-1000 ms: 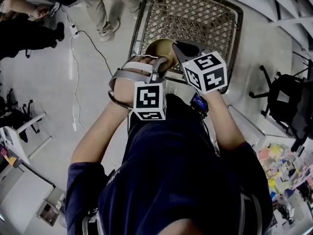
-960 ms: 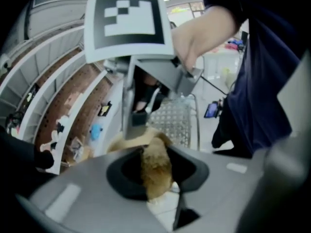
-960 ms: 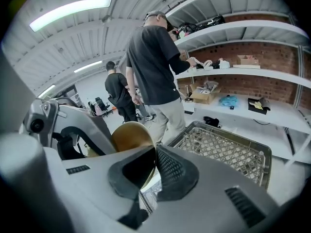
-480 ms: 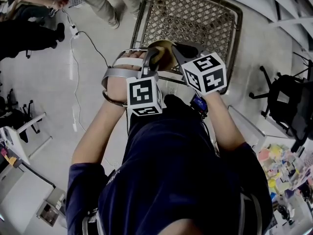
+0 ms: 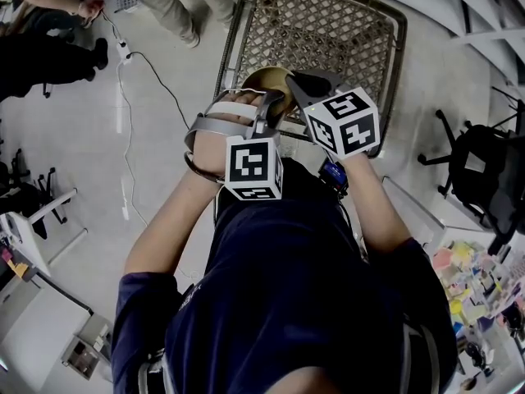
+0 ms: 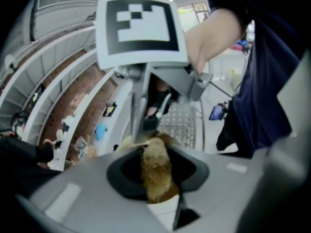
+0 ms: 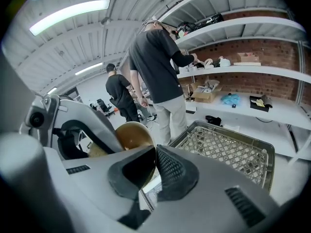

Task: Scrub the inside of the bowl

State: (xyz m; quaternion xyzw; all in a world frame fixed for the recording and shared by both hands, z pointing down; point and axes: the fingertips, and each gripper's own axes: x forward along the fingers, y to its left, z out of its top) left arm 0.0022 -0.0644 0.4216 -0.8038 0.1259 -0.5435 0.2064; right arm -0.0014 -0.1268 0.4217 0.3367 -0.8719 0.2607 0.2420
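Between jaws of right tool (image 7: 154,153) sits bowl (image 7: 132,132) rim — (left tool (image 6: 155,154) grips scrubber (image 6: 158,177)).

No word, number or brand can be read anywhere. The marker cube (image 5: 253,168) on the left gripper (image 5: 266,110) and the marker cube (image 5: 344,123) on the right gripper (image 5: 290,84) bear only black-and-white square patterns, not letters. The small blue screen (image 5: 333,171) by the right wrist, the coloured notes (image 5: 472,279) at the lower right and the cardboard box (image 7: 247,58) on the wall shelf (image 7: 252,71) are too small or blurred to make out any print.
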